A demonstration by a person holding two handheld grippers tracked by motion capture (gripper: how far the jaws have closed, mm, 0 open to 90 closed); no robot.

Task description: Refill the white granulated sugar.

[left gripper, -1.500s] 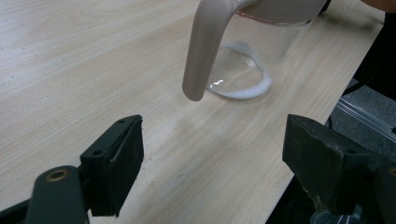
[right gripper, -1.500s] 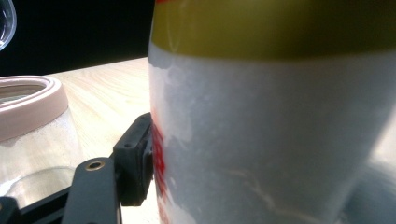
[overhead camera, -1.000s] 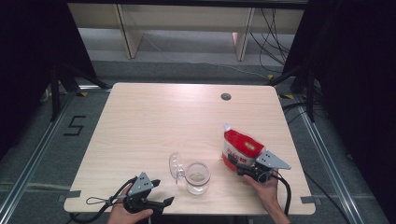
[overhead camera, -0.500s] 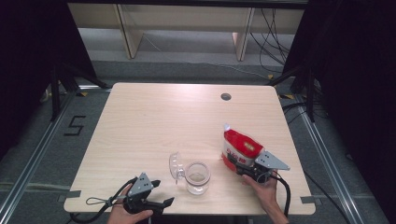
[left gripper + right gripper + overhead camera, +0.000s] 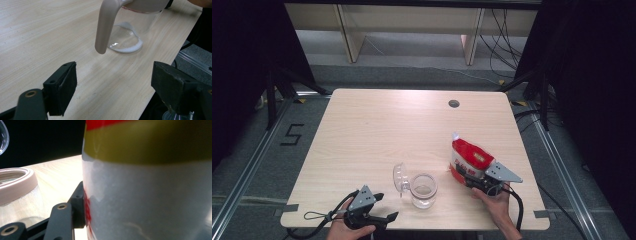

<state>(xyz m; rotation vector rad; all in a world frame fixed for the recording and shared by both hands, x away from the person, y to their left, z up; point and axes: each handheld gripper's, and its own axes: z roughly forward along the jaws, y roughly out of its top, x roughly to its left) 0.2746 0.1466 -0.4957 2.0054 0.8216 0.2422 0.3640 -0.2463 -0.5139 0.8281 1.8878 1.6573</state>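
Jaws on the right gripper [image 5: 468,177] have just been closing on the red bag [image 5: 470,157], which stands near the table's [image 5: 412,125] right front edge in the high view. Looks like a grab so it can be lifted toward the glass jar [image 5: 423,190]. Count there: 1 bag, 1 jar, 1 clear lid [image 5: 400,177], 2 grippers. Left gripper view: left gripper [image 5: 113,82] gapes wide with nothing in it, jar handle [image 5: 106,25] just ahead. Right gripper view: left pad is pressed against the bag [image 5: 150,182], so it's gripped.
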